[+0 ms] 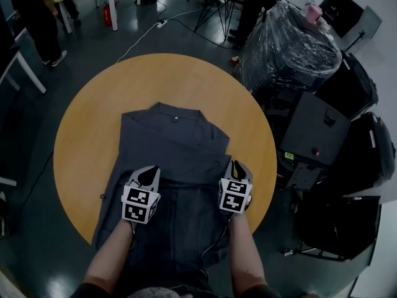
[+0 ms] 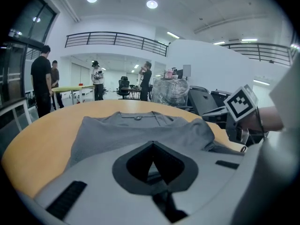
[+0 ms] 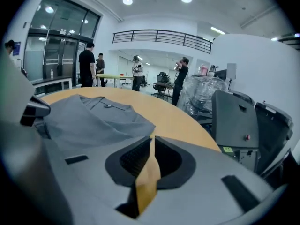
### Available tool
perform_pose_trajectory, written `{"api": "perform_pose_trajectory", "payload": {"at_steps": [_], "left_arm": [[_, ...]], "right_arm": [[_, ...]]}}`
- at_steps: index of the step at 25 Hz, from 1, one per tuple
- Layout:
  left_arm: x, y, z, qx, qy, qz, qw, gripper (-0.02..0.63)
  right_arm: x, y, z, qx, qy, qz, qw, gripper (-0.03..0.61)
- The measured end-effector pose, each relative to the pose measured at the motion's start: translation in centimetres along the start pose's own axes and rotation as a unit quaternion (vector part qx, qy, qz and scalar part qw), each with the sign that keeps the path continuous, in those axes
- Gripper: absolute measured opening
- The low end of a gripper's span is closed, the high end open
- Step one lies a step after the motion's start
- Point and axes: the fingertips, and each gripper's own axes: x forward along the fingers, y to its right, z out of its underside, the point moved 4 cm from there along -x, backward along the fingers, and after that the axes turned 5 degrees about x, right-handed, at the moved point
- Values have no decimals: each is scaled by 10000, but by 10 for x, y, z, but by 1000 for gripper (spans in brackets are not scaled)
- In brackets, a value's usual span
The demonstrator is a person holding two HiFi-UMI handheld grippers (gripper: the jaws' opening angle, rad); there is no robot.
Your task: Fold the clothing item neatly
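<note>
My left gripper [image 2: 152, 148] has its jaws pressed together over the shirt [image 1: 173, 143]. Grey cloth shows behind them, and I cannot tell whether they nip any of it. My right gripper [image 3: 151, 143] has its jaws nearly touching and empty, with only bare table [image 1: 87, 123] in the thin slit, just off the shirt's right edge. The shirt lies in the middle of the round table, collar [image 1: 175, 113] far and hem near. I judge the folding to be at an early stage: the right side looks turned in toward the middle, 1 fold, while the left side lies flat and the near-to-far fold is not yet made. The near hem runs under my arms and off the table's edge, and I cannot make out the left sleeve.
</note>
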Motion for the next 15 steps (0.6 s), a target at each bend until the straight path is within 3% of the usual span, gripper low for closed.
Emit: {"api": "perform_pose_trajectory", "payload": {"at_steps": [4,8,11,15], "left_arm": [[-24,0,-4,-48,115,-125,9998,8],[-58,6,-9,-65,393,-260,9989,8],[-89,21,-20,119,731,-306,9968,8],[-131,39,-27,359,1095,-424,9924,8]], "right_arm": [[-10,24,9,236,-80,347,9991,11],[-32,29,12,601,44,178,9980,11],[-55,25,6,784,494,-20,9957,9],[-101,16,-16,1119,1380,-275,9837,-9]]}}
